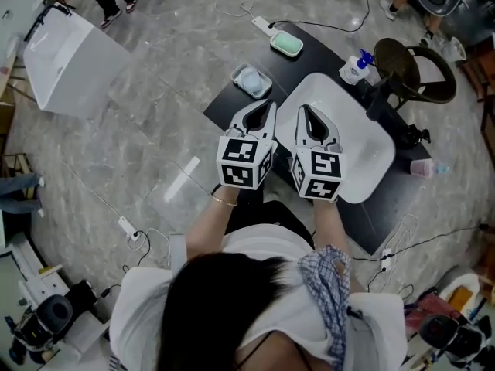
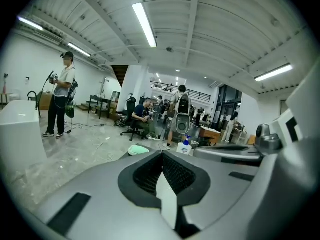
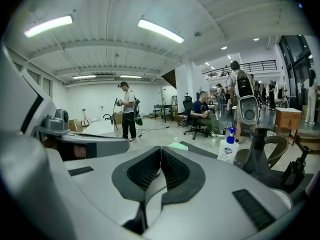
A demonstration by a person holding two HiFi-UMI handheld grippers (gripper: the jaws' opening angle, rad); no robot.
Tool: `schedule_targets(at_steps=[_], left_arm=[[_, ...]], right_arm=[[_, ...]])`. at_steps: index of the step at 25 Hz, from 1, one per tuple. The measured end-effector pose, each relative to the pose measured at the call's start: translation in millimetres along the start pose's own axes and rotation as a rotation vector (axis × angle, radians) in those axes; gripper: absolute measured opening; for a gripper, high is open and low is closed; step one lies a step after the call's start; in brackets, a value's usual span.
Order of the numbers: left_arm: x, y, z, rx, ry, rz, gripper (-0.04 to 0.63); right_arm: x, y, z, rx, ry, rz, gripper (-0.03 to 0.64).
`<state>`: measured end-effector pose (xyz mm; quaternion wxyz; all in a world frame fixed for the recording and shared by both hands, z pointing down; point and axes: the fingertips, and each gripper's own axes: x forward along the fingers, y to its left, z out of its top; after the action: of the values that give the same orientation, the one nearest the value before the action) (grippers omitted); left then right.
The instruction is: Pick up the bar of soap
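Head view: the left gripper (image 1: pixel 267 107) and the right gripper (image 1: pixel 305 112) were held side by side over the dark table (image 1: pixel 226 107). Each pair of jaws was closed tip to tip on nothing. The marker cubes hid the hands. What looked like the bar of soap (image 1: pixel 286 45), mint green on a pale dish, lay well ahead of both sets of jaws near the table's far end. A grey dish (image 1: pixel 251 80) sat just beyond the left jaws, its pale contents hard to make out. The white basin (image 1: pixel 363 157) lay under and to the right of the right jaws, partly covered by them.

Left gripper view: the left gripper (image 2: pixel 162 154) had its pads pressed together with nothing between them. Only the top of the bar of soap (image 2: pixel 138 150) showed, ahead and left of the tips, the rest cut off by the gripper's body. A spray bottle (image 2: pixel 185 145) stood ahead to the right.

Right gripper view: the right gripper (image 3: pixel 161 149) was likewise closed and empty. A green sliver of the bar of soap (image 3: pixel 177 146) peeked just past the tips, and the spray bottle (image 3: pixel 227 149) stood farther right.
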<state>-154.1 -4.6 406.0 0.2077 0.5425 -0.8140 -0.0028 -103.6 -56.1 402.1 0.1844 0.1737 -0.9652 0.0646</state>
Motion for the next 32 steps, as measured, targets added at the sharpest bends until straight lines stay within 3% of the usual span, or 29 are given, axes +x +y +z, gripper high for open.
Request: schedule_targets(at_steps=[7,11,15,22,32], left_arm=[[35,35,17,-0.025,0.029,-0.046,0.011],[58,52,26,0.002,0.039,-0.058,0.011],[79,67,30,-0.015,0.058,-0.076,0.011],[122,89,39,-0.033,0.078,-0.097,0.011],[162,114,32,-0.027,0.119,-0.092,0.011]], right_arm=[[57,1,21,0.031,-0.001,0.010,0.015],[93,-8,33,0.003,0.009,-0.006,0.015],[126,-9,43,-0.034,0.028,0.026,0.015],[178,-27,53,-0.063,0.048,0.002,0.014],[240,-46,32,-0.204,0.195,0.092,0.015]])
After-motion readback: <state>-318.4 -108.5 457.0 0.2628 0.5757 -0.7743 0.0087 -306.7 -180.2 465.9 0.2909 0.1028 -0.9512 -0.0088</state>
